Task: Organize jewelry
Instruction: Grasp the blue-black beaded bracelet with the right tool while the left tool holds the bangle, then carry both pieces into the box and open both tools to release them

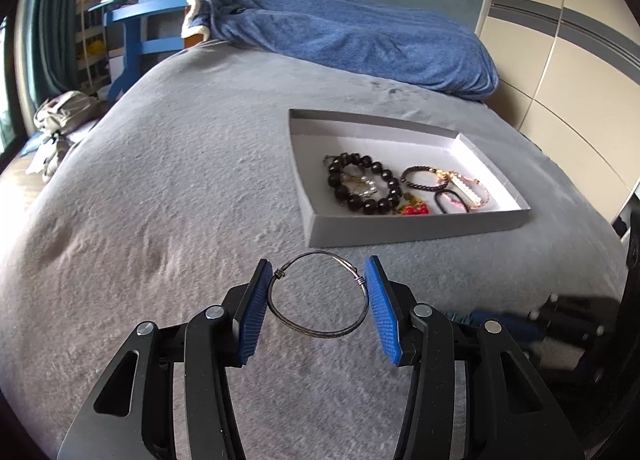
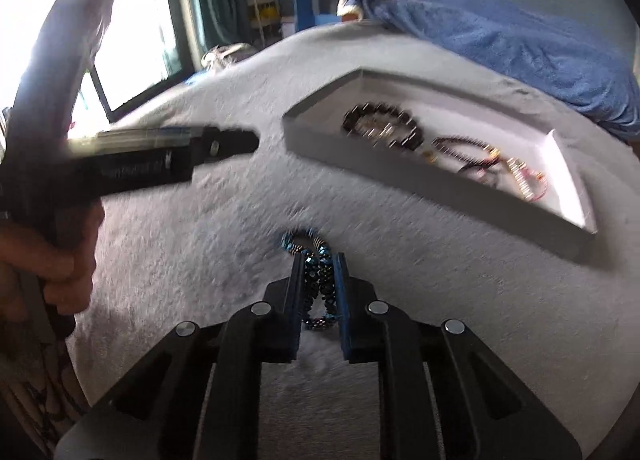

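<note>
A thin dark wire bangle (image 1: 319,296) with two wound knots spans the left tool (image 1: 319,275), whose blue pads touch it on each side, over the grey bed (image 1: 160,187). A blue beaded bracelet (image 2: 317,272), squeezed into a narrow loop, sits clamped in the nearly closed right tool (image 2: 319,260). The grey tray (image 1: 420,225) of bracelets lies far right of both. The right view is motion-blurred, so the beads there are hard to make out.
</note>
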